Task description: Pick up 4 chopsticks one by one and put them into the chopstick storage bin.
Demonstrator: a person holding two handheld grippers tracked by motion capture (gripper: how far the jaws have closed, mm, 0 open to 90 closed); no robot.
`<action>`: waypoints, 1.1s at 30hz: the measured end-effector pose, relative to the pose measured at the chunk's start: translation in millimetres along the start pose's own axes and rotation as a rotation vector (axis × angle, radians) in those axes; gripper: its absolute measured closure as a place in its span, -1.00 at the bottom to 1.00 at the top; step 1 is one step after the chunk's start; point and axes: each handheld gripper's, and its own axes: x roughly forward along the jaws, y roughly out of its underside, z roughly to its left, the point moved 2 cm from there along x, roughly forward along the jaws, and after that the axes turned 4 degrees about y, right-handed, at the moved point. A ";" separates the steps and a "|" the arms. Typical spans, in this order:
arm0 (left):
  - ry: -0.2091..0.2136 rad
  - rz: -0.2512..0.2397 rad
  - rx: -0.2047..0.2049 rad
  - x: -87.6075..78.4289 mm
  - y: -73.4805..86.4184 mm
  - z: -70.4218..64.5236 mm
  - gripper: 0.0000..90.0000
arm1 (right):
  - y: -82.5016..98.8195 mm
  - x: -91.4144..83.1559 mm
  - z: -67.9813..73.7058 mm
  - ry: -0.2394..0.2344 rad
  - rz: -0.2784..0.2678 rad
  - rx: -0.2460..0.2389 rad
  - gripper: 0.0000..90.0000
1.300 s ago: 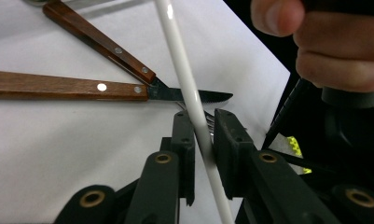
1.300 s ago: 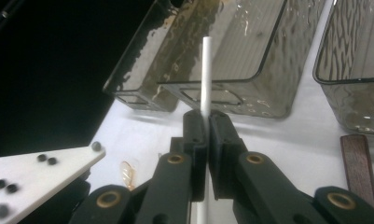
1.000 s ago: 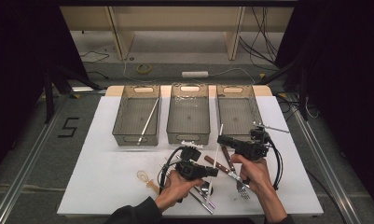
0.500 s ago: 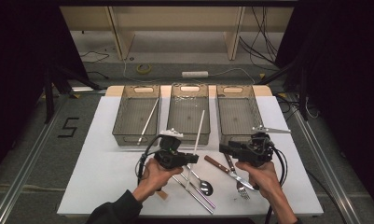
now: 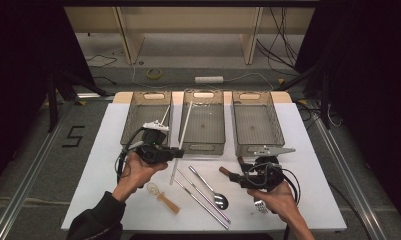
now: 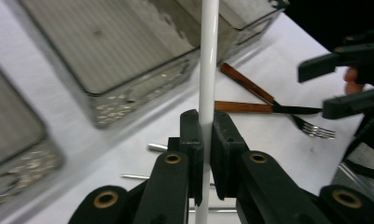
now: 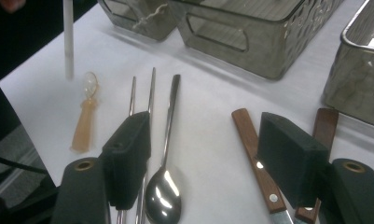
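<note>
My left gripper [image 5: 178, 153] is shut on a long white stick [image 5: 182, 135], held upright above the mat in front of the middle tray [image 5: 203, 146]. In the left gripper view the pads [image 6: 192, 135] pinch the stick [image 6: 208, 70] low on its length. My right gripper [image 5: 236, 175] hangs low over the cutlery at the front right. Its jaws have just been opening and now stand wide [image 7: 205, 140] with nothing gripped. A metal spoon [image 7: 166, 186] and a wooden-handled utensil [image 7: 254, 154] lie on the mat below them.
Three clear trays stand in a row at the back: left [image 5: 138, 125], middle, right [image 5: 255, 145]. On the white mat lie metal chopsticks [image 5: 198, 197], a spoon [image 5: 213, 192], a small amber spoon [image 5: 164, 199] and a fork [image 5: 260, 206].
The left gripper has carried the white stick up and to the left, off the cutlery pile. The right gripper has moved slightly nearer and its jaws have spread wide.
</note>
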 end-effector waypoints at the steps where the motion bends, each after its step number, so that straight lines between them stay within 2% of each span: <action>1: -0.023 0.000 0.008 -2.3 -1.6 3.6 0.86 | 0.7 0.7 1.3 0.005 0.002 -0.007 -0.22; 2: -0.041 0.004 0.016 -4.6 -3.3 8.3 0.86 | 1.3 1.2 2.5 0.013 0.001 -0.014 -0.23; 7: -0.083 0.009 -0.009 -14.6 -12.3 31.0 0.86 | 4.6 2.7 8.7 0.006 0.009 -0.034 -0.24; 18: -0.174 -0.025 -0.070 -37.8 -42.5 74.4 0.86 | 10.1 1.9 16.2 -0.012 0.019 -0.045 -0.26; 23: -0.215 -0.027 -0.076 -34.8 -52.6 92.2 0.86 | 11.3 1.7 17.6 -0.014 0.014 -0.041 -0.27; 29: -0.265 -0.044 -0.095 -30.5 -58.5 113.8 0.86 | 12.9 3.1 21.8 -0.024 0.018 -0.054 -0.29; 33: -0.305 -0.037 -0.110 -26.0 -59.2 127.6 0.86 | 13.3 4.1 23.2 -0.023 0.027 -0.059 -0.29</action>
